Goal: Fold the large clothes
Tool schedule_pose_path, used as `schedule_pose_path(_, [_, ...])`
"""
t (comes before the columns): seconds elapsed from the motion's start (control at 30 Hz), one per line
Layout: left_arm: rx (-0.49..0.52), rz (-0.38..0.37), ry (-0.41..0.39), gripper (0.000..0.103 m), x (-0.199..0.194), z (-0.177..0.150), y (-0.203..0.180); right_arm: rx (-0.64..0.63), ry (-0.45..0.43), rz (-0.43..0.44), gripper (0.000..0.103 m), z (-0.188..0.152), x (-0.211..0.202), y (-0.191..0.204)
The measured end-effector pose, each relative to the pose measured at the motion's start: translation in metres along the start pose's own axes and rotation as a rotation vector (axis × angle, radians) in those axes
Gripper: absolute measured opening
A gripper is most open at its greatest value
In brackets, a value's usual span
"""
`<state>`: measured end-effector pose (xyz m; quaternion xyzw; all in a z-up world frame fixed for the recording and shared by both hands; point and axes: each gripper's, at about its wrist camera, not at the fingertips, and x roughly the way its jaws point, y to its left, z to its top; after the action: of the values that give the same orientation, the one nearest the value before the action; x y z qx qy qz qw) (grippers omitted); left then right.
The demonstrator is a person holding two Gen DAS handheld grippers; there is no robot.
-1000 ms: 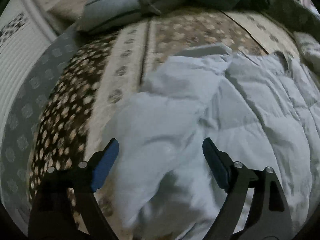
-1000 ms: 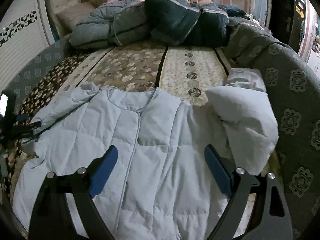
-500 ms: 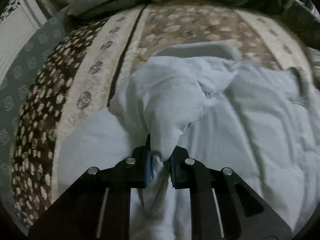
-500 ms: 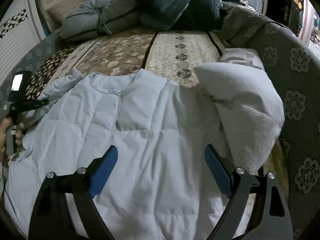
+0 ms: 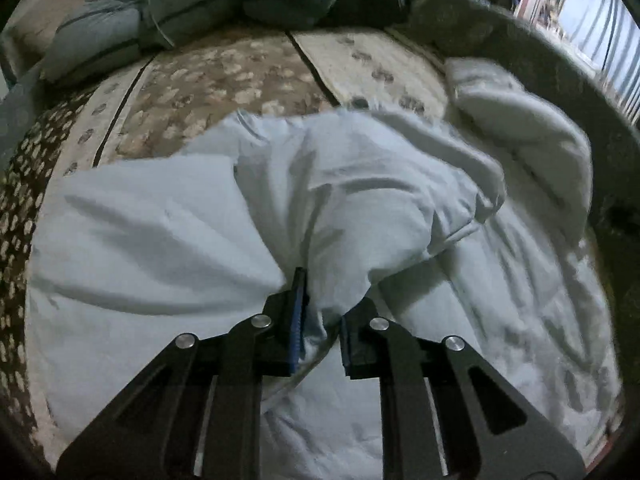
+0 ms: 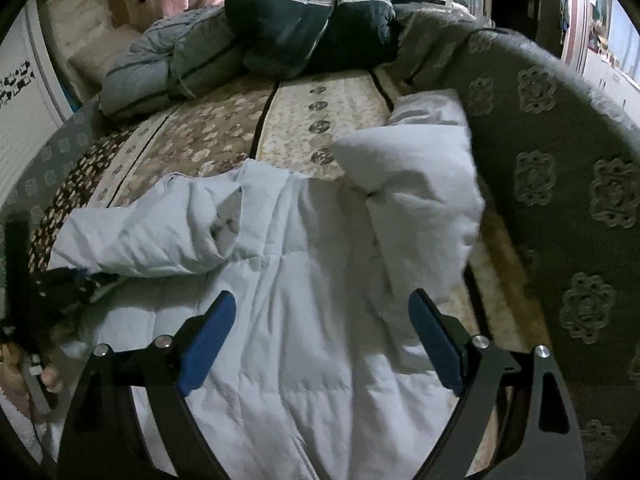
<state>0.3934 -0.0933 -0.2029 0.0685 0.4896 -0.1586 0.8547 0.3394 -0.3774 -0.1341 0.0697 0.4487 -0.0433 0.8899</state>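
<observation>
Left wrist view: the left tongs (image 5: 320,312) are narrowed onto a bunched sleeve (image 5: 360,216) of the pale blue padded jacket (image 5: 140,240), which lies spread on the patterned bed (image 5: 224,76); the jaws have just been eased slightly apart, yet cloth is seen pinched between the blue pads (image 5: 297,312). The sleeve is drawn inward over the jacket's body, so the step in hand is judged to be the first fold, the sleeve being laid across the chest. The next move is judged to call for the sleeve to be carried fully across, lowered flat, and only then released, since the puffy filling is likely to spring back if let go high. Right wrist view: the right tongs (image 6: 320,332) are held wide and empty above the lower part of the jacket, touching nothing. Shown here and less plainly in the other view are the opposite sleeve (image 6: 416,200), lying raised and crumpled against the grey embossed bed surround (image 6: 560,160), and the neckline (image 6: 248,180) folded over with the drawn sleeve. The left tool is also glimpsed at the left edge, with fingers (image 6: 50,380) around its handle. A heap of dark quilts (image 6: 304,28) is seen at the far end of the bed, well apart from the jacket.
</observation>
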Motion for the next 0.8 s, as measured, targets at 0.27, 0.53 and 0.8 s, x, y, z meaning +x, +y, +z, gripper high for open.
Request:
schedule_pose_path(0.27, [-0.019, 0.022, -0.031, 0.090, -0.030, -0.014, 0.004, 0.024, 0.005, -0.018, 0.089, 0.000, -0.004, -0.001])
schedule_pose_path(0.53, [-0.075, 0.155, -0.060, 0.091, -0.075, -0.030, 0.064, -0.060, 0.042, 0.049, 0.089, 0.007, 0.024, 0.047])
schedule_pose_path(0.8, [-0.233, 0.262, -0.048, 0.091, -0.082, -0.043, 0.165, -0.137, 0.099, 0.106, 0.089, 0.025, 0.100, 0.095])
